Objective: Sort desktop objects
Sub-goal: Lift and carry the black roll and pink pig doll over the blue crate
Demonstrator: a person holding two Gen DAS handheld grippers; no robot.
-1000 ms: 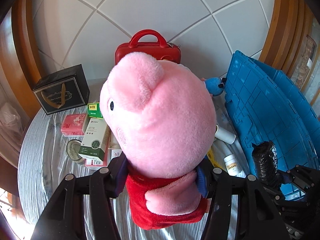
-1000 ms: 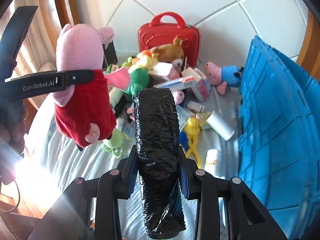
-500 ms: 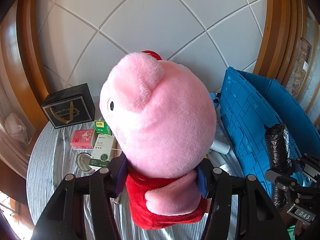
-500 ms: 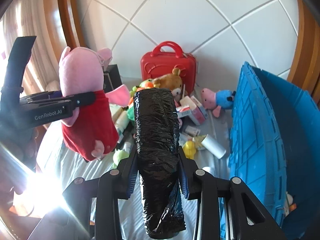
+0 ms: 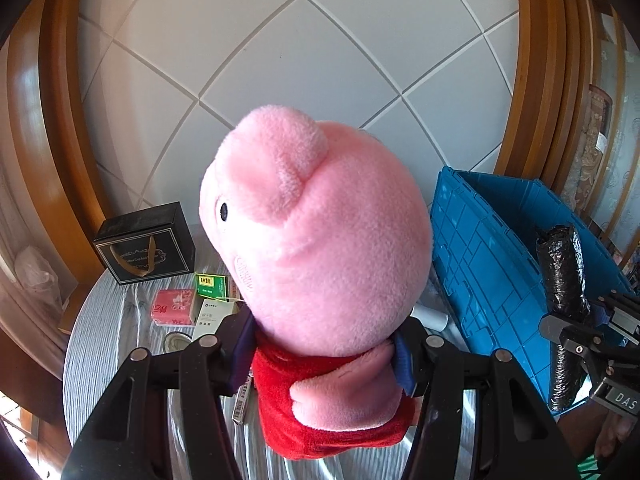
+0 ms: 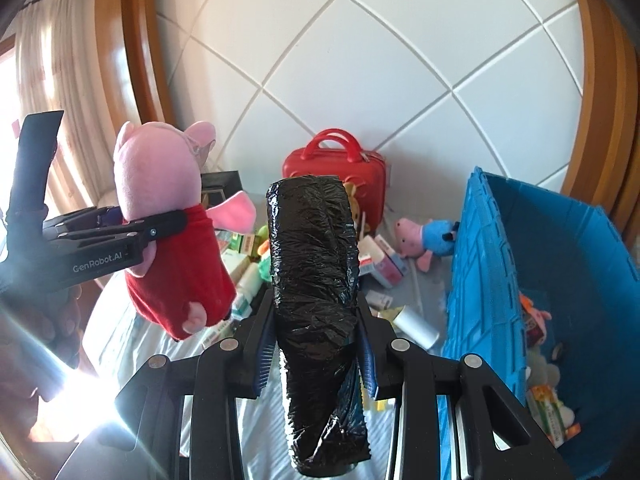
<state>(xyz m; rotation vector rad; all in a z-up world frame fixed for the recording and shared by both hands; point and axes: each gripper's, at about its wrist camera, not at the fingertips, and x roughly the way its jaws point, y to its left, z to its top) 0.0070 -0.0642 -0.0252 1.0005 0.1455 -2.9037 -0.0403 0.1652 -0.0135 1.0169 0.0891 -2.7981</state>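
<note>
A big pink pig plush (image 5: 320, 256) in a red dress fills the left wrist view; my left gripper (image 5: 322, 354) is shut on it at the neck. From the right wrist view the same pig plush (image 6: 168, 216) hangs high at the left in the left gripper (image 6: 160, 230). My right gripper (image 6: 316, 346) is shut on a roll of black plastic bags (image 6: 316, 280), upright between the pads. That black roll (image 5: 562, 300) shows at the right of the left wrist view, beside the blue crate (image 5: 492, 264). The crate's inside (image 6: 560, 264) holds several small toys.
On the round grey table (image 5: 104, 340) lie a black gift box (image 5: 146, 248), a pink tissue pack (image 5: 174, 306) and small cartons. A red case (image 6: 334, 172), a small pig plush in blue (image 6: 426, 238), boxes and a white tube (image 6: 414, 322) crowd the far side.
Both grippers have risen with their loads. The table and its clutter sit lower and smaller in both views, and the crate's inside has come into the right wrist view.
</note>
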